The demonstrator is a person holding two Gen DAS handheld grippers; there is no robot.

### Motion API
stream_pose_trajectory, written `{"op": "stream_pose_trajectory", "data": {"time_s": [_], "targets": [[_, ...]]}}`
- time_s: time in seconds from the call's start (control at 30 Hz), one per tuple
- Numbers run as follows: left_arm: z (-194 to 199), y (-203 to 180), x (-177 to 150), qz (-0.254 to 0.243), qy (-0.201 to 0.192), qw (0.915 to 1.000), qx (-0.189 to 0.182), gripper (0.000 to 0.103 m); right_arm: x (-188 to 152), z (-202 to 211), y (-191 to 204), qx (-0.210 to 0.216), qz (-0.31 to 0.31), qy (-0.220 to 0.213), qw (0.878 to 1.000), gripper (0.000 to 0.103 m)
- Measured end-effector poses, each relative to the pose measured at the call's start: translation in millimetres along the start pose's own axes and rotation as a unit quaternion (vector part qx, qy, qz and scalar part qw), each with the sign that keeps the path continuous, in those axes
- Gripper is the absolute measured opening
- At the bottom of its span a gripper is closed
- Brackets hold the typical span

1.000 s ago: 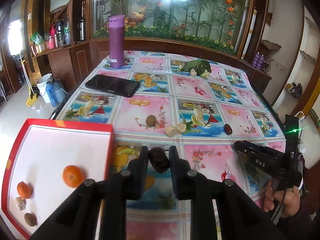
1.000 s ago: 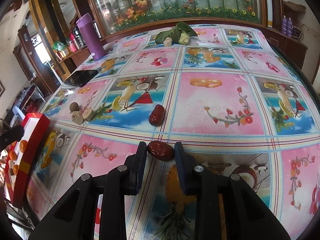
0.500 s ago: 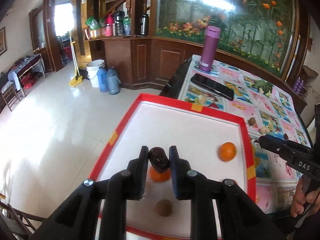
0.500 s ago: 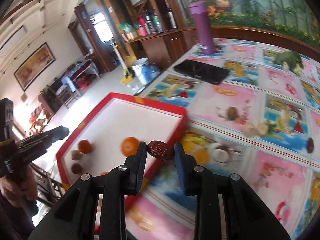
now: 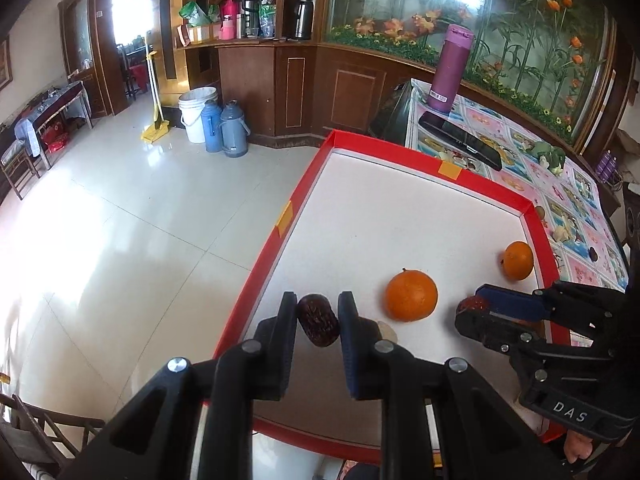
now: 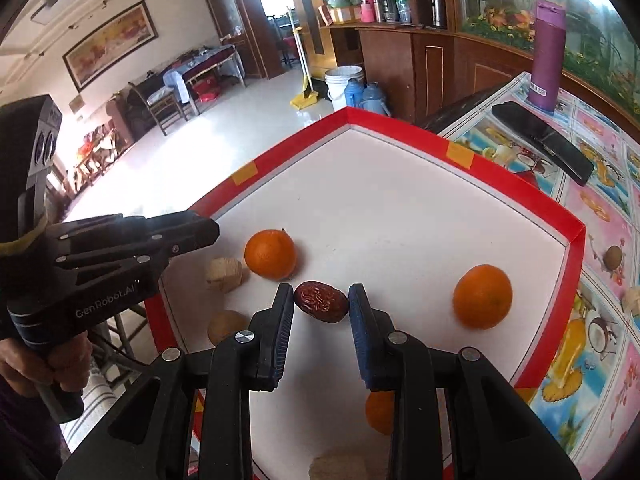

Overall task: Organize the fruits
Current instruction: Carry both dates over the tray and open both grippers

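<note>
Here, the placing step was under way: one red date (image 5: 318, 320) was pinched by the left gripper (image 5: 318, 318), another date (image 6: 321, 301) by the right gripper (image 6: 321, 302), both over the red-rimmed tray (image 5: 400, 216). Next, fingers would need parting; an orange (image 6: 271, 254) lay at 11 o'clock.

Tray (image 6: 420, 248) middle lies open; oranges (image 6: 271, 254) flank both claws' front

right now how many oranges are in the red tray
3. One orange by the left gripper, one near the tray's right wall, one partly hidden under the right gripper.
</note>
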State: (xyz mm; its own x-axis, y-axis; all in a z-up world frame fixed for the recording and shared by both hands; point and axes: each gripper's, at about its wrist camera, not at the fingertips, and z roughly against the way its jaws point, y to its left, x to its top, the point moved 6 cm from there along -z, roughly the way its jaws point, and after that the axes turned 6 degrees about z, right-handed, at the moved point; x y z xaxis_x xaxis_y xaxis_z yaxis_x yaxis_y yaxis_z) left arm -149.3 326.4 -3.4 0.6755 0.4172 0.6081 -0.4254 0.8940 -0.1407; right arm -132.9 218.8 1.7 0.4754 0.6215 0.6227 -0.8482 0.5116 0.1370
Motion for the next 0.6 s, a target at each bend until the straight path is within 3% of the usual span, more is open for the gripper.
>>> {"op": "stream_pose_trajectory", "data": {"time_s": [0.47,0.6], "targets": [[-14,6,-10,0.004,0.031,0.9995,0.008,0.023,-6,-4,3,-0.021,0.015,0.036,0.999,0.028],[-13,5,-11,0.000,0.035,0.9992,0.017,0.024,-5,-4,3,-0.001,0.010,0.042,0.999,0.041]]}}
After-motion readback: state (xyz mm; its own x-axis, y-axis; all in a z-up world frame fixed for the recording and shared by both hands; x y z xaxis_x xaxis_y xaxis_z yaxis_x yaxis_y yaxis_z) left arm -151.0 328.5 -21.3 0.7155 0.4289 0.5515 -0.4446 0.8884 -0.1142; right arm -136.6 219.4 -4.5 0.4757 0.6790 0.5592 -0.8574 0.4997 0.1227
